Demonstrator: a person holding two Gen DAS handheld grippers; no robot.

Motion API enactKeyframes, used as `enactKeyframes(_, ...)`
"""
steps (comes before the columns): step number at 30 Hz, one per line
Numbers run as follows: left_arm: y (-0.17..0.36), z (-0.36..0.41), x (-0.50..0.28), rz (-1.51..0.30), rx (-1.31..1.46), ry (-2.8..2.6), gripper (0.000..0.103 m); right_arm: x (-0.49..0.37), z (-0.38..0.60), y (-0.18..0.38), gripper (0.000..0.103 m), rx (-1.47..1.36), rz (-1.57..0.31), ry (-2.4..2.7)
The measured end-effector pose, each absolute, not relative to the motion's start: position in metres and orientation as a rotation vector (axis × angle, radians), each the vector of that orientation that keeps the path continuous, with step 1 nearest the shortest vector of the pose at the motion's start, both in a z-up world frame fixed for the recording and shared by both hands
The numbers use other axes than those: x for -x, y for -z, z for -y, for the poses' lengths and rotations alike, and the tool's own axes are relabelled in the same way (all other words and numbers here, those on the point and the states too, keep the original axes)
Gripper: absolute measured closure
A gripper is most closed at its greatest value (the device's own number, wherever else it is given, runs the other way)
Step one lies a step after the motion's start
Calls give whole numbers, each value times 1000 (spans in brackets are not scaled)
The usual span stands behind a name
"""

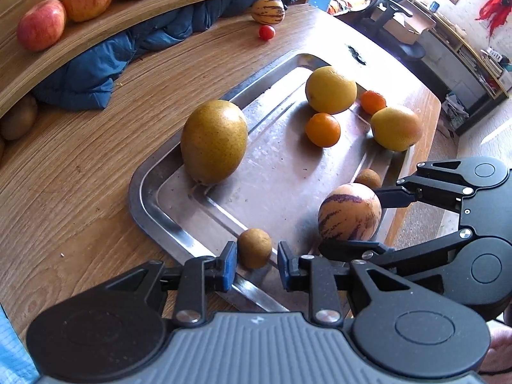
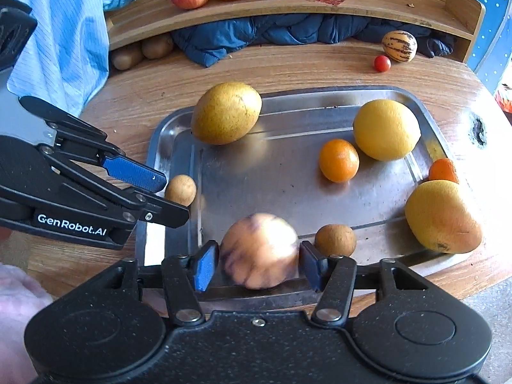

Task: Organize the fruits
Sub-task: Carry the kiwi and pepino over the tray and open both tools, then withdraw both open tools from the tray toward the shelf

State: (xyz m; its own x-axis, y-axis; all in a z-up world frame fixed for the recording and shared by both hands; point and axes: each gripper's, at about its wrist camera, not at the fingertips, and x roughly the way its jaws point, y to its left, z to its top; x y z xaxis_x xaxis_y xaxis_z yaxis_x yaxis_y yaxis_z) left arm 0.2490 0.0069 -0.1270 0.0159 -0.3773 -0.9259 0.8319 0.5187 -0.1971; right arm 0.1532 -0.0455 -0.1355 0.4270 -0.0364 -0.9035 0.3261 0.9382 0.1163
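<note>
- Far left, on the tray (image 1: pixel 137 192) rim: left tongs (image 1: pixel 257 264) are spread narrowly, with a small brown fruit (image 1: pixel 254 248) between the tips. A gap shows on both sides, so nothing is pinched. The fruit sits on the sloping rim. A nudge from either pad could roll it out onto the desk (image 1: pixel 80 192) or back into the tray.
- Both pairs of tongs work the same near corner. A careless lift on either side could knock their linkages together.
- Back left: the pear (image 2: pixel 226 112) lies half over the far rim and looks ready to rock if the tray is jolted.
- Centre, near edge of the tray: right tongs (image 2: pixel 259 265) flank the striped fruit (image 2: pixel 259 249), pads close on both sides. Cannot tell whether they press. The fruit is blurred while the tray is sharp, so it is likely loose and rolling. Closing off-centre on that smooth round skin could squirt it forward.
- Just right of it: a second brown fruit (image 2: pixel 335 240) lies near the right pad. Wider tongs could bump it.
- Far right: a yellow fruit (image 2: pixel 443 217) perches on the rim near the desk edge, and a shove on the tray could send it off.
</note>
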Motion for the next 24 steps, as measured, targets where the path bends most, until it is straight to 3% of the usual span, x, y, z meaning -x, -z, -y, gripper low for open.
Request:
enactKeyframes(4,123,-10,-250,-1216,-480,1010,59,-149,46,130,32,-281,-1120,227)
enactKeyframes(9,116,-15,-249,-1211,-504,1027,53,-142,44,122,19,-295,-1131,215)
enactKeyframes(11,113,-18,-248,-1207,-519,1034,37,-140,43,119,14,-298,-1136,216)
enactKeyframes(14,109,-24,-246,-1200,-554,1039,22,-138,42,116,10,-288,-1150,220)
enactKeyframes(20,108,-29,-249,-1214,-601,1017,6,-139,42,115,6,-230,-1191,256)
enactKeyframes(24,107,-30,-252,-1207,-613,993,5,-142,45,114,4,-194,-1209,263)
